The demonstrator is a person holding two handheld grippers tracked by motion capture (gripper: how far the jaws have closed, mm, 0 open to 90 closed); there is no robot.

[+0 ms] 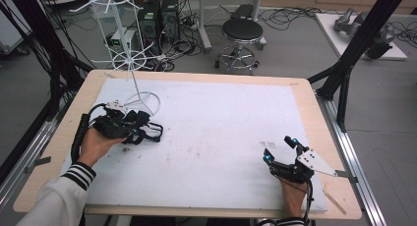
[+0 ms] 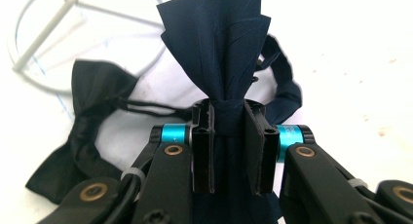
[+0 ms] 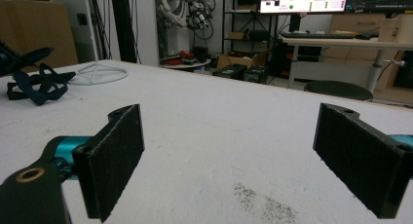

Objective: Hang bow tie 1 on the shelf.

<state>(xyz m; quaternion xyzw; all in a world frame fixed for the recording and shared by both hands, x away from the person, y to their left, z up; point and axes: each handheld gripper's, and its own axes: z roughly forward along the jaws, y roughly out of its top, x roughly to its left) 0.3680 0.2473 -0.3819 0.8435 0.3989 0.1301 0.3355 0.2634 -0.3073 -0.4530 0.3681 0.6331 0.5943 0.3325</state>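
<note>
Left gripper view: left gripper point(image 2: 229, 151) pinches pleated navy bow tie point(image 2: 219, 53); right gripper point(image 3: 238, 160) spread wide.

Light wood table point(image 1: 314, 118) w/ white sheet point(image 1: 221, 137) on top. On sheet: white wire rack point(image 1: 129, 64) base ring far-left, black bow tie point(image 2: 83, 136) beside it, dirt smudge point(image 3: 265, 204) near right.

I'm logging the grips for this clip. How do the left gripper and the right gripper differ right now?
The left gripper is shut on the navy bow tie at its knot; the right gripper stands wide open with nothing between its pads. The left sits by the white wire stand; the right rests at the table's near right corner. Both have black jaws.
</note>
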